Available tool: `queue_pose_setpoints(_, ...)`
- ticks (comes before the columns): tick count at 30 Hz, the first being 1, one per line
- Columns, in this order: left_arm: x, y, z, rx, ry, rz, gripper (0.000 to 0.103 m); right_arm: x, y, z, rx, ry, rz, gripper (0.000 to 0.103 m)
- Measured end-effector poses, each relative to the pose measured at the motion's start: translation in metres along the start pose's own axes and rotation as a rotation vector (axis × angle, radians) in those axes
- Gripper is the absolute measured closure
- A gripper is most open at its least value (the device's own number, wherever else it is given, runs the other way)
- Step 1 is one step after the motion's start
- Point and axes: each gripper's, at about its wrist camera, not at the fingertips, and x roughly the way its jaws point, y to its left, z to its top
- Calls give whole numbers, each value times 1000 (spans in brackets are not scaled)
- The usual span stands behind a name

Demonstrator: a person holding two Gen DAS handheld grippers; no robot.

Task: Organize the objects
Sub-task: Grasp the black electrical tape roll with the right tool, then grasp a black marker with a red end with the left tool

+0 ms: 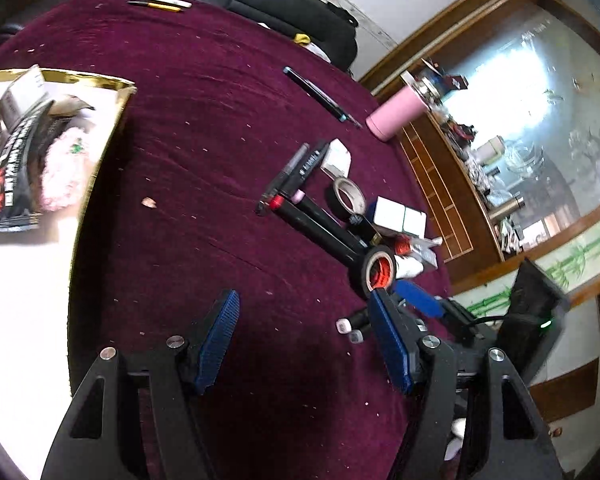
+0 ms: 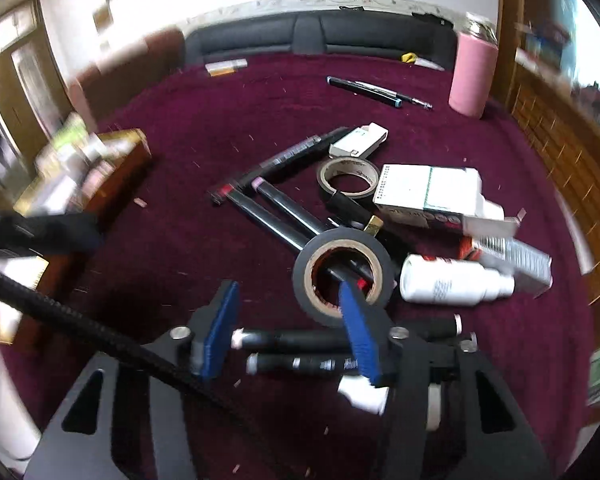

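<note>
A pile of loose items lies on the dark red cloth (image 1: 204,128): a black tape roll (image 2: 342,276), a tan-cored tape roll (image 2: 348,178), long black markers (image 2: 276,208), a white box (image 2: 424,192) and a white bottle (image 2: 452,284). My right gripper (image 2: 288,312) hovers over the pile's near edge, jaws apart. Its right finger (image 2: 356,320) overlaps the black tape roll's hole, and two short markers (image 2: 296,340) lie crosswise beneath it. My left gripper (image 1: 306,316) stands open over bare cloth, left of the black tape roll (image 1: 378,270). A gold-rimmed box (image 1: 104,148) holds packets and a jar.
A pink cup (image 2: 472,76) stands at the far right, with two pens (image 2: 380,92) beside it. More pens (image 1: 160,2) lie near the far edge by a dark sofa (image 2: 312,36). A wooden cabinet (image 1: 440,184) borders the right side.
</note>
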Motion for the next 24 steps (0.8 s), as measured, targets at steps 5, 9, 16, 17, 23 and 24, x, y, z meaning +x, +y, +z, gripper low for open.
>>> queue_pose_setpoints(5, -2, -1, 2, 49, -12, 25, 43, 19, -13, 2, 69, 47, 35, 86)
queue_pose_setpoints(9, 1, -13, 4, 170, -22, 62, 43, 14, -46, -2, 231, 75, 235, 90)
queue_pose_setpoints(16, 41, -77, -13, 706, -39, 278, 43, -4, -110, -32, 518, 3, 587, 89)
queue_pose_setpoints(17, 49, -86, -15, 785, -42, 300, 43, -4, -115, -34, 535, -6, 616, 89)
queue_pose_setpoints(23, 119, -112, -9, 1145, 42, 431, 43, 6, -131, -47, 609, -30, 752, 89)
queue_pose_setpoints(24, 128, -110, -6, 1147, 89, 432, 43, 4, -132, -47, 607, -43, 764, 89)
